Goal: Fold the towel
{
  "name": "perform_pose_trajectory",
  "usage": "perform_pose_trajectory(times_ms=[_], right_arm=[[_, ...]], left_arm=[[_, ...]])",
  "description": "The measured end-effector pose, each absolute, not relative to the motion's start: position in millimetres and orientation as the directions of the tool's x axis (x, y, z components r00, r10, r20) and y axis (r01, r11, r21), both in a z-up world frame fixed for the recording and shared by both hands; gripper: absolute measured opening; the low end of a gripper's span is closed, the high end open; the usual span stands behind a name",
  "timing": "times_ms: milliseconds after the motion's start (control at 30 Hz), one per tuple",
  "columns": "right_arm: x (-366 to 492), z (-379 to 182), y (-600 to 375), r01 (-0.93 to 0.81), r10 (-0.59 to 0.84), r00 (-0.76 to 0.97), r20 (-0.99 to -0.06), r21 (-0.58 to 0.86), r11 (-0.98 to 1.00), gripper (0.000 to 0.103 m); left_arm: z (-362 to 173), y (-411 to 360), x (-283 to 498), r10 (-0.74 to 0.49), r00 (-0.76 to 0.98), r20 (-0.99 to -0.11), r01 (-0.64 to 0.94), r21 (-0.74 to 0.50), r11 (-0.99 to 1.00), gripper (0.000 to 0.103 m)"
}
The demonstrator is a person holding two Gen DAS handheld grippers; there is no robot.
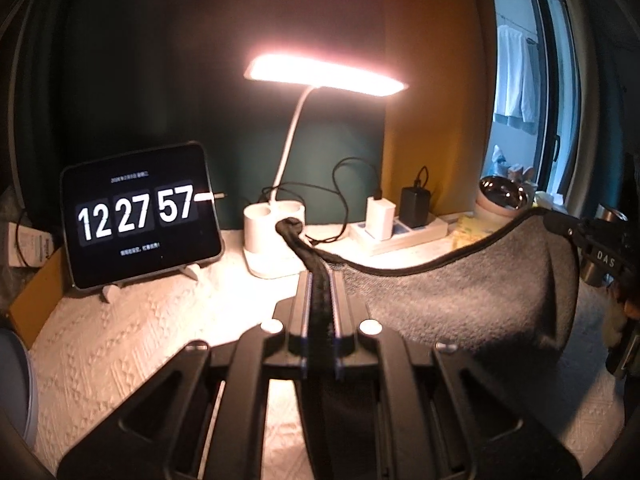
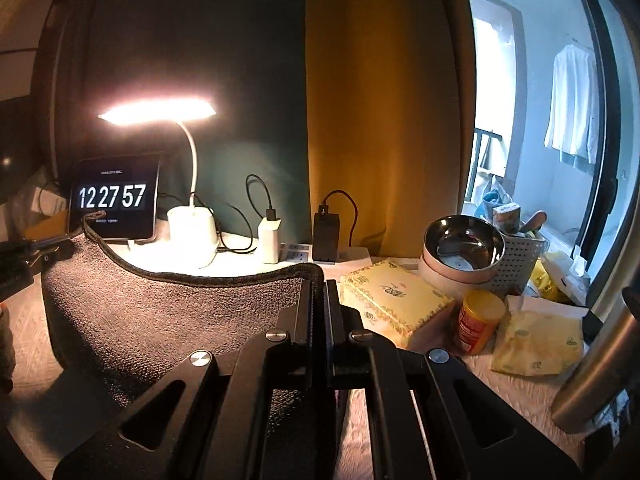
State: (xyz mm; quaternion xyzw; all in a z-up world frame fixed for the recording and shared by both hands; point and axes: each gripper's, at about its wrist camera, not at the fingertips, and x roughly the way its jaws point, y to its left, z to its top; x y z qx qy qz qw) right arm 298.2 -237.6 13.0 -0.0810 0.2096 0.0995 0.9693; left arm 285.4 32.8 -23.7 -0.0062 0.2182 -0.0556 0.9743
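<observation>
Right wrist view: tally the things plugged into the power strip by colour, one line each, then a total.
White chargers: 1, the white charger standing on the power strip, black cable in its top.
Black chargers: 1, the black charger beside it, also cabled.
Total: 2

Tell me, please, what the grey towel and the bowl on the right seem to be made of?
The towel looks like soft terry or microfibre cloth: a matte, fuzzy grey pile with a darker stitched hem. The bowl appears to be polished metal inside, probably stainless steel, as it mirrors the light; its pale outer shell may be plastic.
</observation>
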Motion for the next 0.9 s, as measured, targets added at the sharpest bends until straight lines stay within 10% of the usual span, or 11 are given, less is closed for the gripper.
perform_pose_trajectory(times_ms=[900], right_arm=[[387, -50, -228, -0.201, 0.085, 0.788, -0.610, -0.124, 0.972, 0.005]], left_arm=[[-86, 47, 383, -0.135, 0.724, -0.676, 0.065, -0.128, 0.990, 0.012]])
